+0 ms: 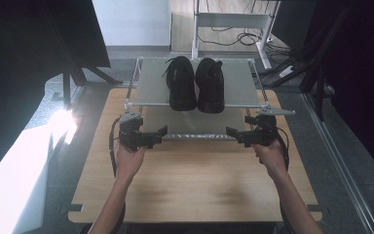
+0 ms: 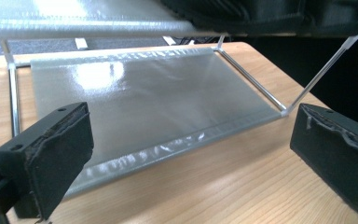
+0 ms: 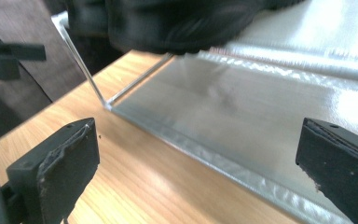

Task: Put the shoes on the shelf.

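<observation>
A pair of black shoes (image 1: 196, 84) stands side by side on the top shelf (image 1: 152, 88) of a two-tier metal rack. Its silver lower shelf (image 1: 195, 127) is bare. Both grippers hover low over the wooden table (image 1: 195, 185), just in front of the rack's front edge. My left gripper (image 1: 158, 135) points inward at the left corner and is open with nothing between its jaws. In the left gripper view the lower shelf (image 2: 144, 93) lies ahead of the left gripper (image 2: 191, 154). My right gripper (image 1: 233, 135) mirrors it at the right corner, also open and holding nothing. The right gripper view looks past the right gripper (image 3: 200, 158) at the shelf's front rail (image 3: 223, 154) and a shoe (image 3: 168, 23) above.
Bare tabletop stretches between the rack and the near edge. A white desk frame (image 1: 233, 22) and floor cables (image 1: 243, 39) sit behind the rack. Dark curtains (image 1: 360, 73) flank both sides. A bright patch of light (image 1: 63, 122) falls on the floor at left.
</observation>
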The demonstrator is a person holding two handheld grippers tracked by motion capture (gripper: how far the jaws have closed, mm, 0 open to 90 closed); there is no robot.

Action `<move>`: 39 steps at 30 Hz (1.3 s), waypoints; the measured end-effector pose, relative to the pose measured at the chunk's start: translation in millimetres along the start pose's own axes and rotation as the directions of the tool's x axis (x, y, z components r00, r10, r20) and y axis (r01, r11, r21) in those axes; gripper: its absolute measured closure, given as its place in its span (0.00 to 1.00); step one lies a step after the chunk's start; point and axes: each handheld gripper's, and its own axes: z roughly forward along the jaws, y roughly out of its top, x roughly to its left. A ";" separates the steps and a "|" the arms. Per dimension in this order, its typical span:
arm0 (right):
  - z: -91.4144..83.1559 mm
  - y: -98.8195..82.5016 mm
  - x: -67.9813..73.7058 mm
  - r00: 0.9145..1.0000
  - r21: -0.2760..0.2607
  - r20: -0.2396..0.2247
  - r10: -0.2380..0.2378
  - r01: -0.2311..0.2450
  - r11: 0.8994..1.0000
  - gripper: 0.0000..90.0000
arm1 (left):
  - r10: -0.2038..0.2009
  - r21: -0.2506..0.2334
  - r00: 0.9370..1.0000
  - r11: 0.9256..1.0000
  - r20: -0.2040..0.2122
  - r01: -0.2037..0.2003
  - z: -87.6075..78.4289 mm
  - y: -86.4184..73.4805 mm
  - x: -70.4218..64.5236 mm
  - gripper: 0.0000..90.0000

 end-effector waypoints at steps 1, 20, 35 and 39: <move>-0.5 -3.1 1.2 1.000 0.009 0.002 -0.008 0.008 1.000 0.00 | 0.004 0.002 1.000 1.000 -0.003 -0.004 -0.6 -2.1 -0.4 0.00; -20.2 -57.9 6.4 0.998 0.069 0.031 -0.048 0.046 0.997 0.00 | 0.066 0.041 0.998 0.997 -0.018 -0.065 -28.9 -47.1 -6.4 0.00; -53.4 -94.6 4.9 0.996 0.042 0.092 -0.019 0.015 0.999 0.00 | 0.081 0.062 0.996 0.995 -0.039 -0.078 -46.5 -89.6 -8.4 0.00; -55.3 -103.0 4.5 0.993 0.049 0.118 -0.027 0.021 0.999 0.01 | 0.080 0.070 0.995 0.995 -0.053 -0.076 -44.8 -101.2 -7.8 0.00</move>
